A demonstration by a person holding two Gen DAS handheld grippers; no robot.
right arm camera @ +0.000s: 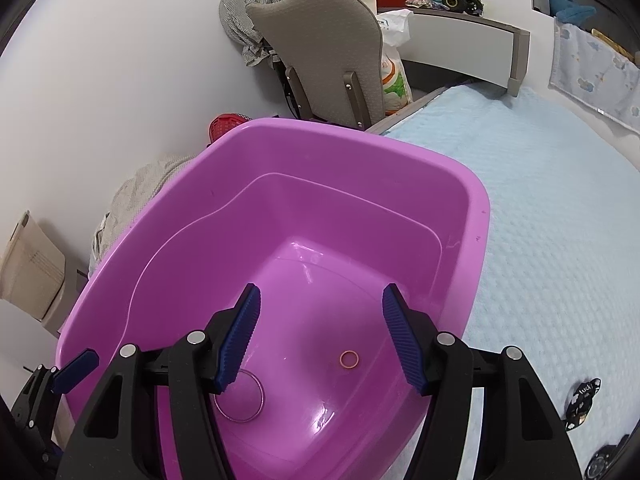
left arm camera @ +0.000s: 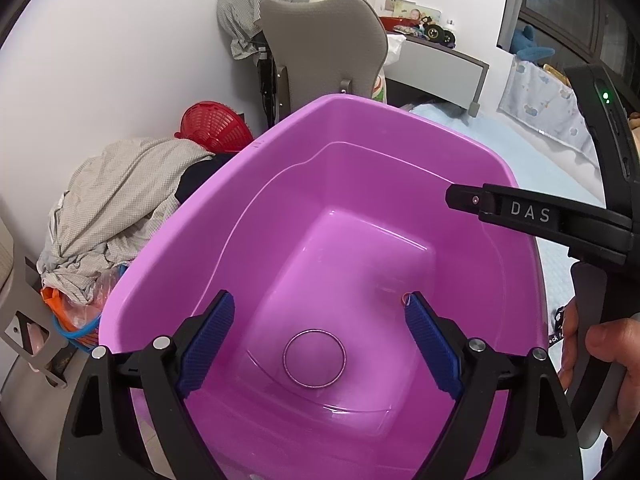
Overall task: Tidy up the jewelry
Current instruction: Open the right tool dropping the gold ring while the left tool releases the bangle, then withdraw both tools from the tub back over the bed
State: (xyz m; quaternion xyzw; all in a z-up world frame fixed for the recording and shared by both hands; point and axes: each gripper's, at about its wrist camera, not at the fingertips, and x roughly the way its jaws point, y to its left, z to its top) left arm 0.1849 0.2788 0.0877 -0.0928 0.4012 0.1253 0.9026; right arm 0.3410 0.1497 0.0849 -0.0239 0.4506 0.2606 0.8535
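A purple plastic basin (left arm camera: 180, 248) (right arm camera: 120, 280) stands on the bed. On its bottom lies a thin round bangle (left arm camera: 314, 359) (right arm camera: 240, 398), partly behind a finger in the right wrist view. A small orange ring (right arm camera: 349, 359) lies near it; in the left wrist view only an edge of the ring (left arm camera: 405, 298) shows behind a fingertip. My left gripper (left arm camera: 319, 298) hangs open above the bangle, nothing between its blue pads. My right gripper (right arm camera: 321, 292) is open over the ring, holding nothing. Its black finger (left arm camera: 520, 212) reaches in from the right.
The basin sits at the edge of a light blue bed cover (right arm camera: 540, 220). Beyond it are a grey chair (left arm camera: 320, 52), a pile of clothes (left arm camera: 120, 200) and a red basket (left arm camera: 216, 124). A black patterned item (right arm camera: 580, 400) lies on the bed, right of the basin.
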